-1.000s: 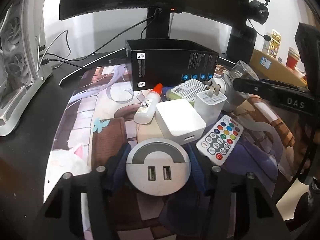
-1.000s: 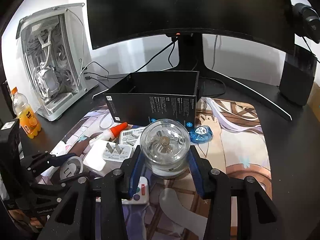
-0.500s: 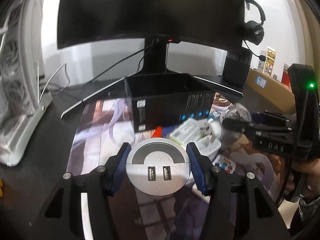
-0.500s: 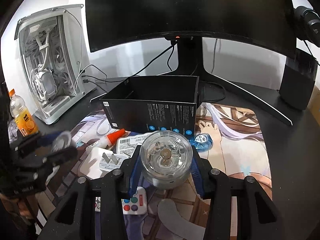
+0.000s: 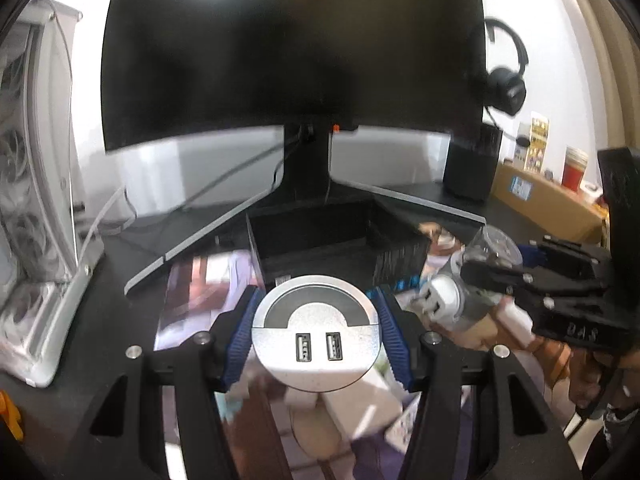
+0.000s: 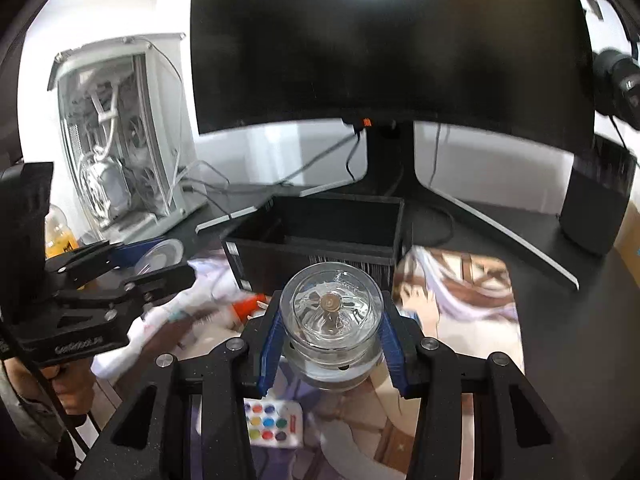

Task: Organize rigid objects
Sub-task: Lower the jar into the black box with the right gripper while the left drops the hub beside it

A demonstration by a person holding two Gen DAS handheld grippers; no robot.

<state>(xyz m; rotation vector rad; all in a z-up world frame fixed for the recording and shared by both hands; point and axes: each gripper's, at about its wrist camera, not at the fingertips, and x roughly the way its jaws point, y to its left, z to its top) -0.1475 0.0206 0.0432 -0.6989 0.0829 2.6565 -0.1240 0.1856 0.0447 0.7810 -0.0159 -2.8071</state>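
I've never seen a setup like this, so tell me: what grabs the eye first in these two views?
Up front in each view, blue-padded fingers clamp something: the left gripper holds a round silver USB charger, the right gripper a clear glass jar. Behind both looms a big dark monitor, with an open black box at its foot. A white computer case stands at the left.

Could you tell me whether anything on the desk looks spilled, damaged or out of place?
Nothing looks spilled or broken. The round charger and the clear lamp are each held in a gripper, and the black box stands upright and open.
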